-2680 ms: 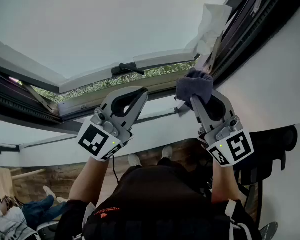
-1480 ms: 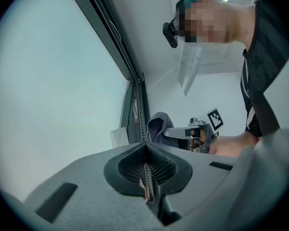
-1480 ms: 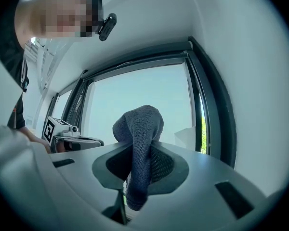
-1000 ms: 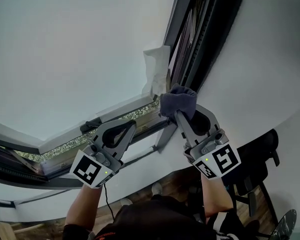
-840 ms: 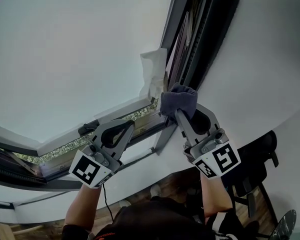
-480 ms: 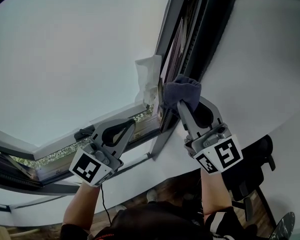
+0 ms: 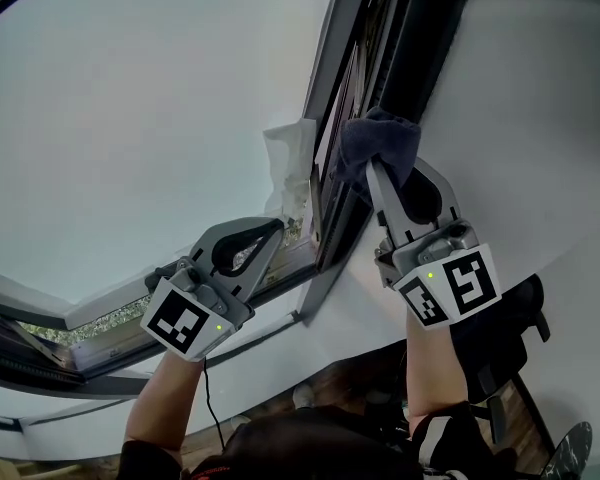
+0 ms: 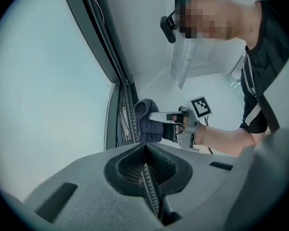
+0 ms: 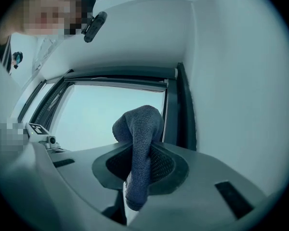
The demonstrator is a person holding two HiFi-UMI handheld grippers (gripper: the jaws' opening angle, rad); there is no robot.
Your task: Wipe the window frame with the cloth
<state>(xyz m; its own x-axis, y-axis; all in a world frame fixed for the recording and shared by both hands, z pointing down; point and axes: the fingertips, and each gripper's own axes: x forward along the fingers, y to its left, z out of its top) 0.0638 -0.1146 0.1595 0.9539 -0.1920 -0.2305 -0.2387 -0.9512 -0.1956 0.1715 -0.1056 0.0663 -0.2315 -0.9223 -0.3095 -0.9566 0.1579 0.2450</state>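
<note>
A dark blue-grey cloth [image 7: 378, 140] is pinched in my right gripper [image 7: 373, 165], which is shut on it. The cloth presses against the dark upright window frame [image 7: 352, 78] beside the white wall. In the right gripper view the cloth [image 9: 137, 129] bulges out of the jaws in front of the frame [image 9: 182, 105]. My left gripper [image 7: 269, 228] is lower and to the left, near the frame's bottom corner, shut with nothing in it. The left gripper view shows its closed jaws [image 8: 145, 146], with the cloth [image 8: 145, 121] against the frame [image 8: 108, 57] beyond them.
A crumpled white film scrap [image 7: 288, 163] hangs at the sash corner just left of the cloth. The tilted sash with its handle [image 7: 165, 273] runs left along the bottom. White wall [image 7: 530, 118] lies to the right. A dark chair [image 7: 510, 338] stands below.
My right gripper has slid the cloth up along the upright frame, away from the bottom corner. The left gripper has stayed shut and shifted slightly right.
</note>
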